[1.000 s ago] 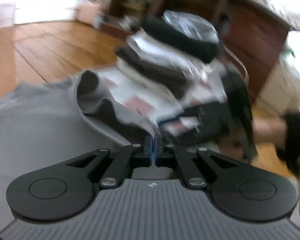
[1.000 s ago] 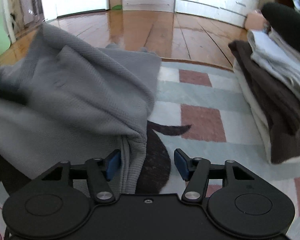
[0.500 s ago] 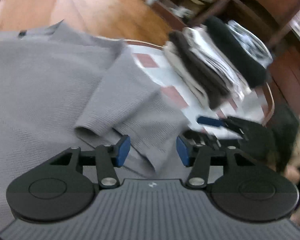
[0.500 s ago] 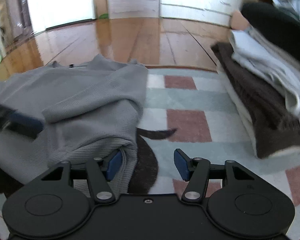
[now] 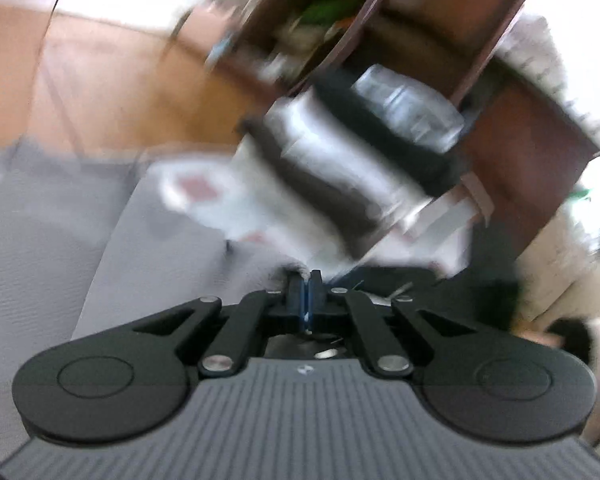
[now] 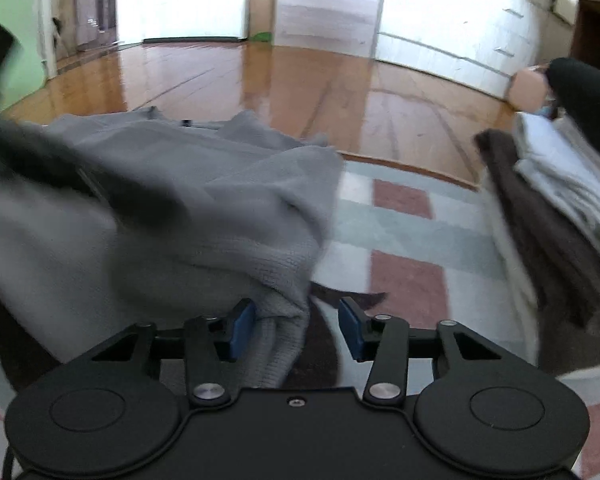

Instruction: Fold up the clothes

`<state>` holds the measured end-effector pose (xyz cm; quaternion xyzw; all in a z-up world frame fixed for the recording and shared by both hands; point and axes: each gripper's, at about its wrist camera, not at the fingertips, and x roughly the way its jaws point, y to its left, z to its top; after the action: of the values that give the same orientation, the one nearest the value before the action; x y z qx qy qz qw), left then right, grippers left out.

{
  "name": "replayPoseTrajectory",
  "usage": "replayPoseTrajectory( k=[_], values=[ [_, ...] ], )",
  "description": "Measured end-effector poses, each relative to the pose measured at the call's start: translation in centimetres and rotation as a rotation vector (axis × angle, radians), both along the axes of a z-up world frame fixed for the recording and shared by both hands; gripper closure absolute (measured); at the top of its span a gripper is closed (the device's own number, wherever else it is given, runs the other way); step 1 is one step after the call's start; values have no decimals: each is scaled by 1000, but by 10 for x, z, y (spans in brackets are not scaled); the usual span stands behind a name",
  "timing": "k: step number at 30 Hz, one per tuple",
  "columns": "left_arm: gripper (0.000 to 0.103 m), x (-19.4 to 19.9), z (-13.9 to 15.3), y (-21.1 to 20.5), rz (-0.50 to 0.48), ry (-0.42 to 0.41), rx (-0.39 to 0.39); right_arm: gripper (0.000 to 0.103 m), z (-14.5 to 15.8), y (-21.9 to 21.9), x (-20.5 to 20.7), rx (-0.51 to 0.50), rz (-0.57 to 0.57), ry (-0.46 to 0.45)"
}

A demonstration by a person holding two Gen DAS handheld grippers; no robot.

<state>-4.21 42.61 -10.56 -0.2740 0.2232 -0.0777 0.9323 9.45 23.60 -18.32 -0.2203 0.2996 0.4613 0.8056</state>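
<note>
From the left wrist view, blurred by motion, the left gripper has its blue-padded jaws pressed together, pinching a fold of the grey knitted sweater, which spreads across the near left of the scene. Beyond it, to the right, a stack of folded clothes in brown, white and black sits on the checked rug in front of a dark wooden shelf unit.

From the right wrist view, the right gripper is released, jaws standing wide apart, with a hem of the same grey sweater lying between them near the left pad. The sweater is bunched on the left over the rug. The clothes stack rises at the far right, and a glossy wooden floor stretches away behind.
</note>
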Motion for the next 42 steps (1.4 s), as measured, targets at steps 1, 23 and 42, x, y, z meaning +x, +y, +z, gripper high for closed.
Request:
replayPoseTrajectory(
  k=[1, 23, 42],
  values=[
    [103, -6, 4, 1, 3, 7, -8, 53, -1, -3, 1, 8, -9, 16],
    [46, 23, -50, 87, 268, 407, 55, 49, 19, 10, 2, -68, 194, 97],
    [96, 11, -59, 120, 396, 433, 60, 47, 22, 38, 43, 45, 38, 315]
  ],
)
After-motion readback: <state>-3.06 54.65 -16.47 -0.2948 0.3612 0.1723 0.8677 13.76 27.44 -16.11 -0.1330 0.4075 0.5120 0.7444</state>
